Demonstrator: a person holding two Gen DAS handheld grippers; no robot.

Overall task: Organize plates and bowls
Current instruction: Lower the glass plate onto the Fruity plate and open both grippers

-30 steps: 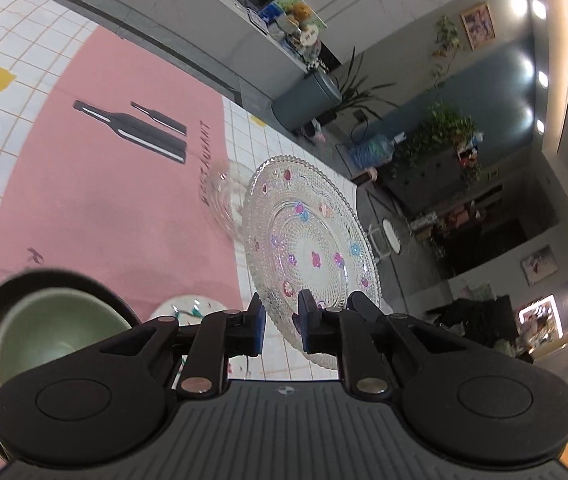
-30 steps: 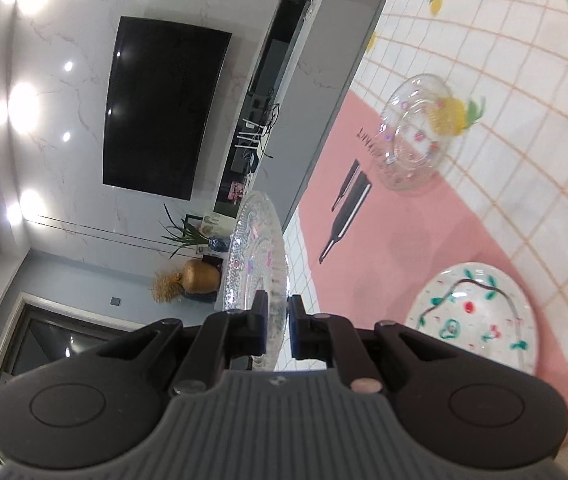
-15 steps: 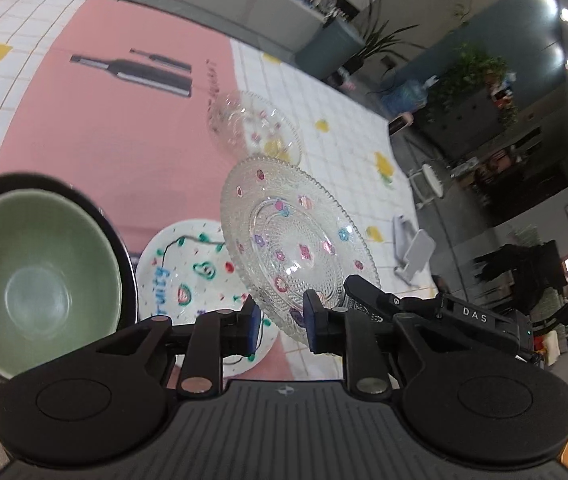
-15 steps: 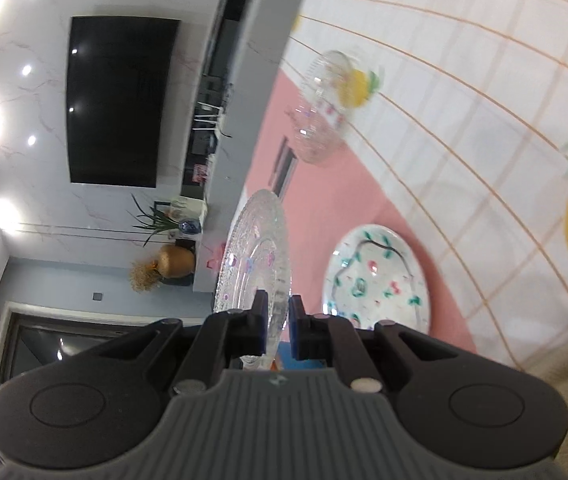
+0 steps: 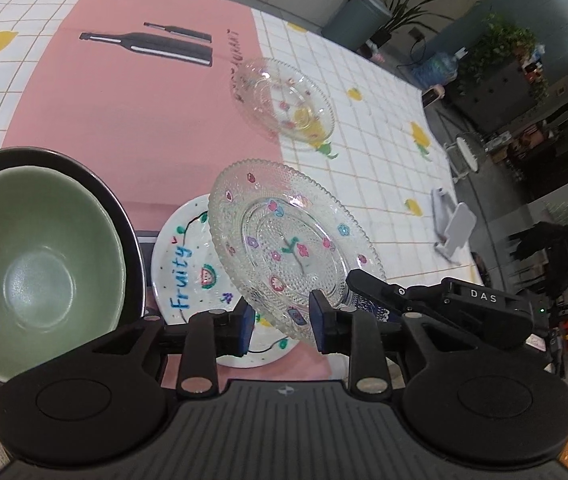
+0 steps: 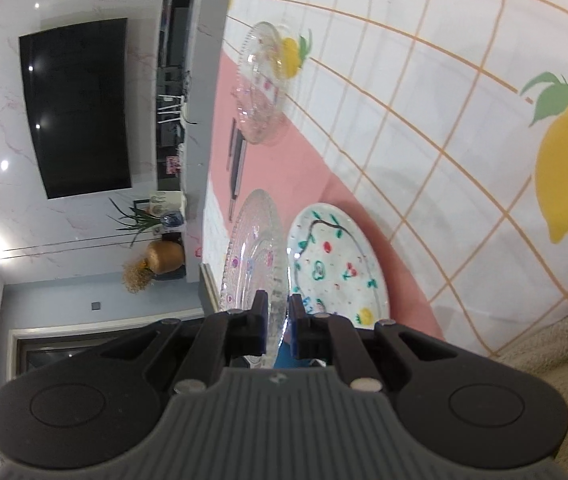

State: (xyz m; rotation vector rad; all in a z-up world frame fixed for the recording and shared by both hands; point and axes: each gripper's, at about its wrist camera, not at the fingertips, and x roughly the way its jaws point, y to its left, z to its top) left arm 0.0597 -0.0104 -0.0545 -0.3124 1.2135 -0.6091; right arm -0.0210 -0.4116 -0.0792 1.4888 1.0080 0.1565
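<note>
Over the table (image 5: 368, 92), near its front edge, your right gripper (image 6: 276, 322) is clamped on the rim of the glass plate (image 5: 284, 240), holding it tilted above the white fruit plate (image 5: 187, 268). From the right wrist view the plate stands almost edge-on, its face turned toward the room's wall. Your left gripper (image 5: 279, 320) points steeply down; its jaws have just been opening, and the plate's near rim sits between the blue pads (image 5: 245, 326) without being pressed. Toward the left edge, the green bowl (image 5: 39, 268) sits nested in a black bowl (image 5: 123, 216). Farther back, a small glass dish (image 5: 284, 100) lies flat, with bare cloth around it.
</note>
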